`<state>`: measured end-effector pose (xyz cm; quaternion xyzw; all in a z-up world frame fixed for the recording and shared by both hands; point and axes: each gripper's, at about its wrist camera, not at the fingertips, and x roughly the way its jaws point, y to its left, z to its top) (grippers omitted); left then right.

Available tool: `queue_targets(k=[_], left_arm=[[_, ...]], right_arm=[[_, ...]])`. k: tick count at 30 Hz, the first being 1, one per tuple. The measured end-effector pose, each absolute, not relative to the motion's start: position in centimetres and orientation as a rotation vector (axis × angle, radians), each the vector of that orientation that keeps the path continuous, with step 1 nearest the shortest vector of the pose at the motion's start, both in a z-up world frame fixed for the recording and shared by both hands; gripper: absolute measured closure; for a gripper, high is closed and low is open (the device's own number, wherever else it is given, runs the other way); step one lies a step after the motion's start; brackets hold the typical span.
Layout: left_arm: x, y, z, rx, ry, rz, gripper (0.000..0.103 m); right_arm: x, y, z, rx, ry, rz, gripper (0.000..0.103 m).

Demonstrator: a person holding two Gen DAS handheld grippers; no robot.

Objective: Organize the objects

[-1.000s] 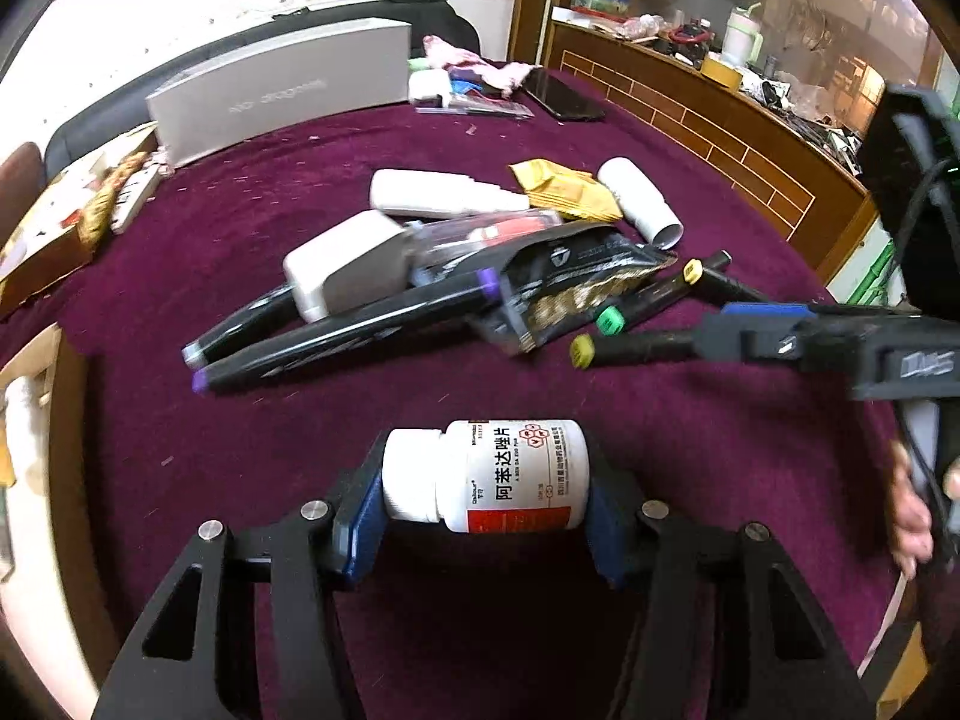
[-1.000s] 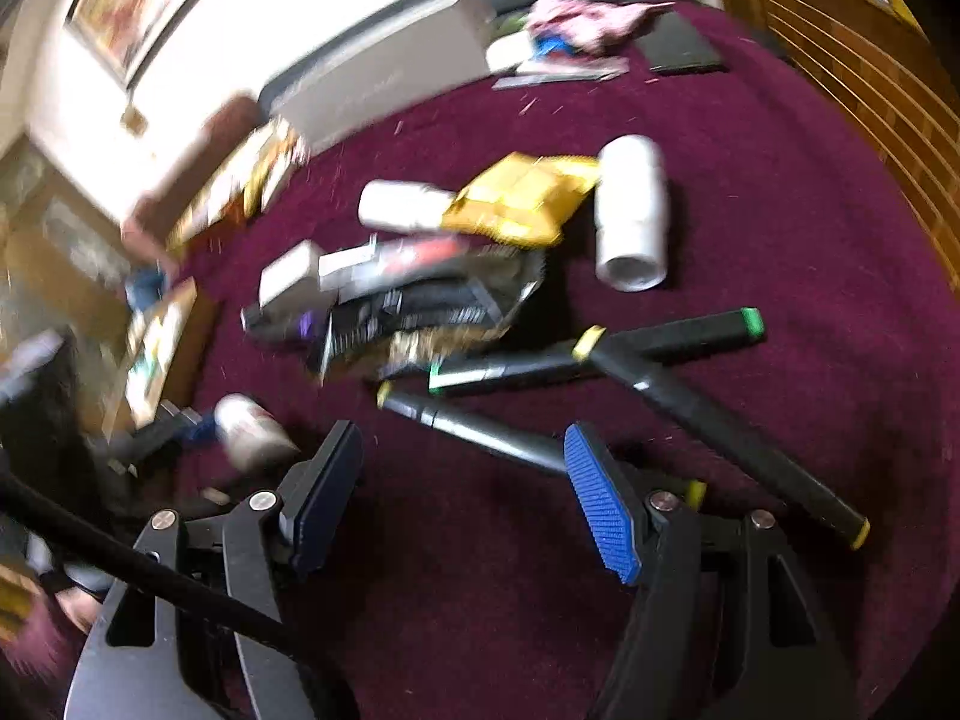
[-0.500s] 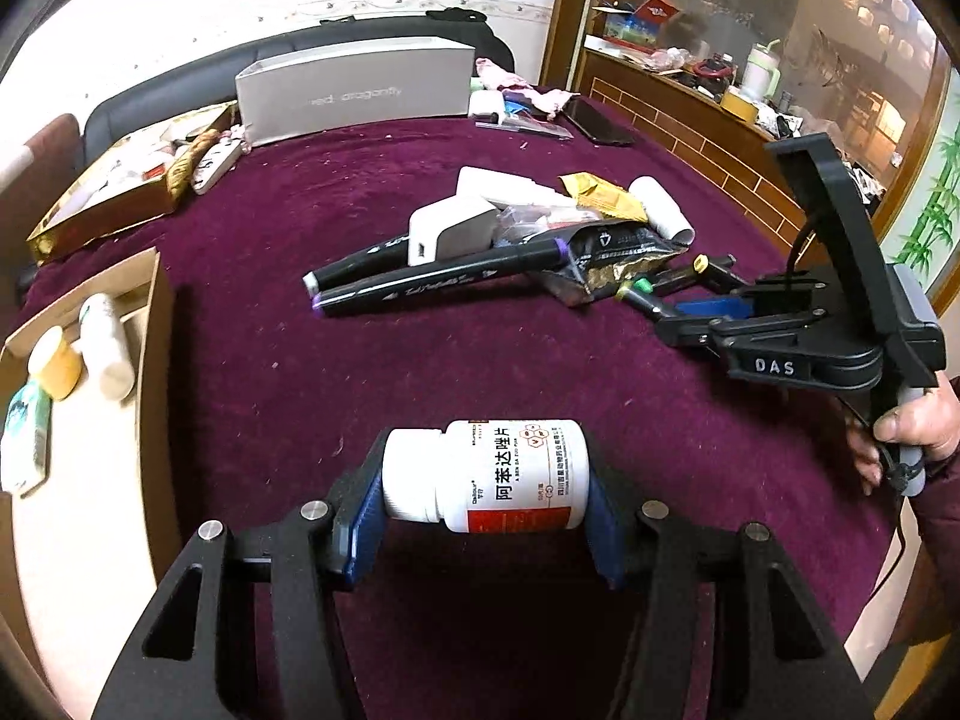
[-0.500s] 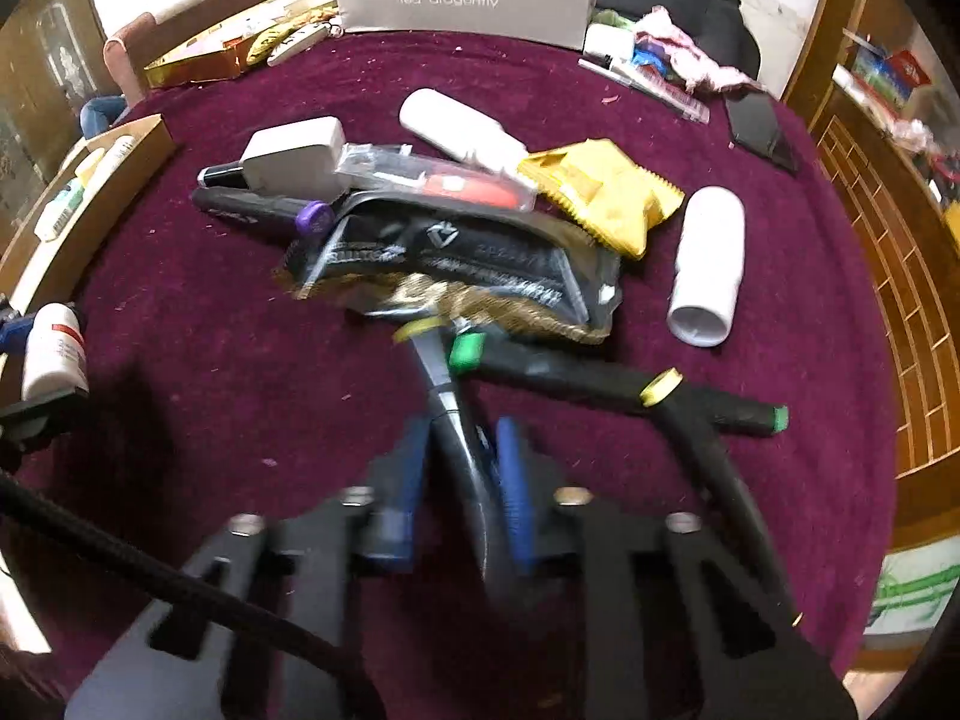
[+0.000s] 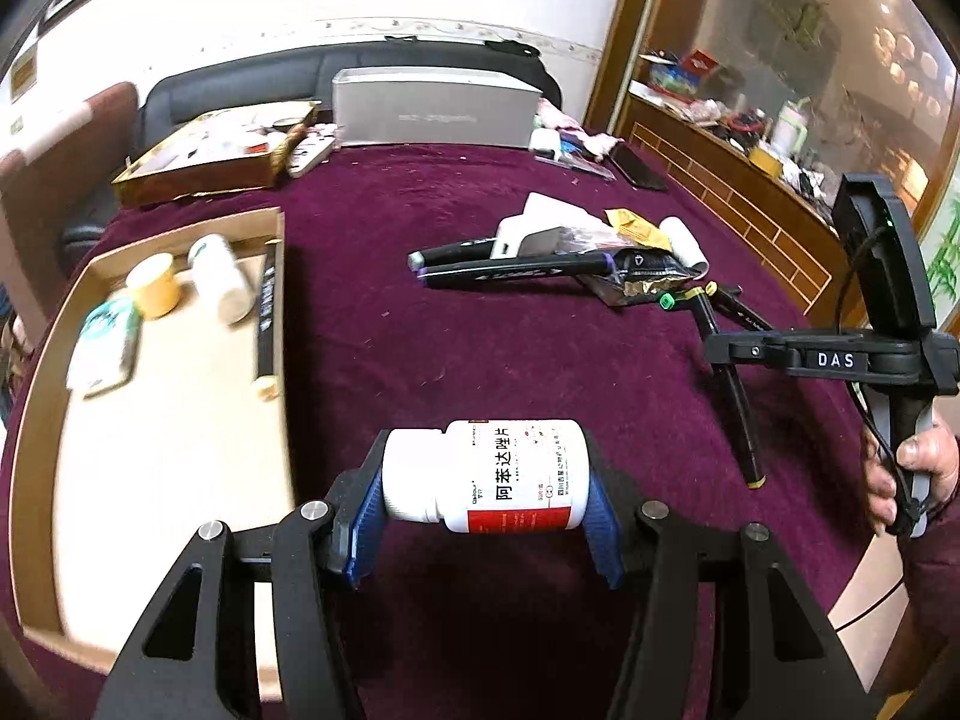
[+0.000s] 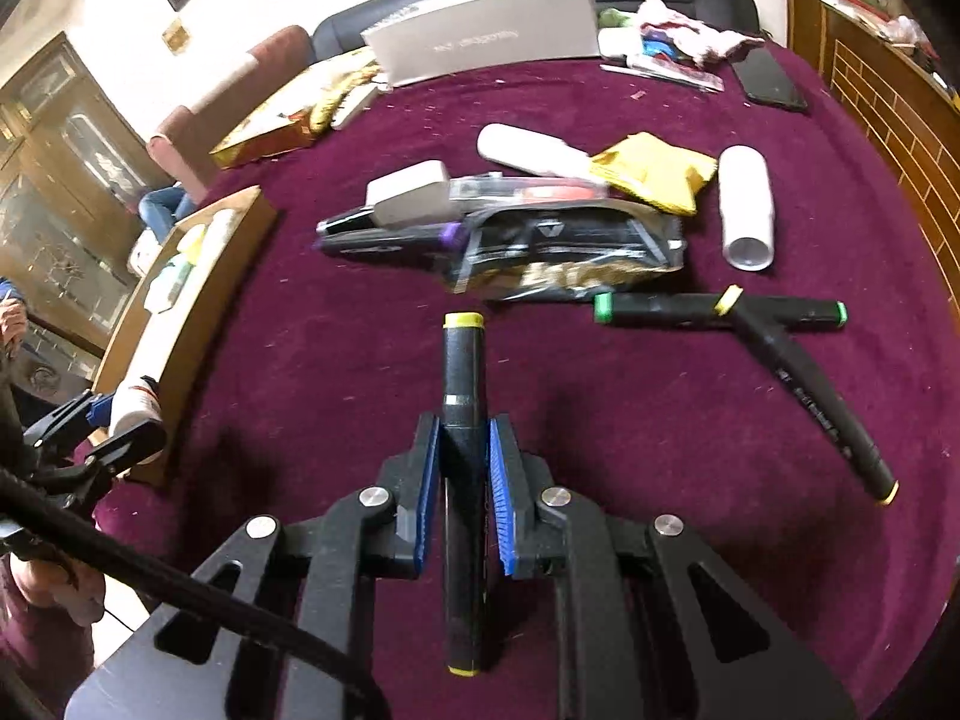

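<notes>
My left gripper (image 5: 483, 480) is shut on a white pill bottle (image 5: 486, 474) with a red-banded label, held sideways above the purple cloth beside a cardboard tray (image 5: 180, 438). The tray holds bottles (image 5: 219, 276), a packet and a black marker (image 5: 266, 318). My right gripper (image 6: 462, 468) is shut on a black marker with yellow caps (image 6: 462, 360), held above the cloth; it also shows in the left wrist view (image 5: 735, 402). A pile of markers, pouches and white tubes (image 6: 540, 222) lies ahead.
Two crossed black markers (image 6: 750, 312) lie right of the pile, beside a white tube (image 6: 746, 204). A grey box (image 6: 486, 30), a phone (image 6: 771, 84) and a gold box (image 5: 210, 156) sit at the table's far side. A wooden ledge runs along the right.
My right gripper has closed on the yellow-capped marker and lifted it. My left gripper has swung left with the bottle, so the cardboard tray is now beside it.
</notes>
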<state>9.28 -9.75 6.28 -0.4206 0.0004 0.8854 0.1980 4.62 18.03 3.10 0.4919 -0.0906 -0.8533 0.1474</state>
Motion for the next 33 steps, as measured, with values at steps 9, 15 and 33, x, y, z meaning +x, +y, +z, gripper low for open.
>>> queue_targets(k=[9,15,33], left_arm=[[12.4,-12.6,7.8,-1.121,-0.065,2.547,0.053],[13.9,-14.8,8.9,-1.07,-0.098,2.607,0.053],[13.8,-22.7,10.7,-0.997,-0.243,2.8,0.053]], right_arm=[[6.8,14.5,5.4,1.301,-0.244,-2.438,0.089],[8.1,12.5,7.7,1.207,-0.25,-2.441,0.089],[6.7,2.6,10.4,1.089,-0.092,-2.334,0.097]])
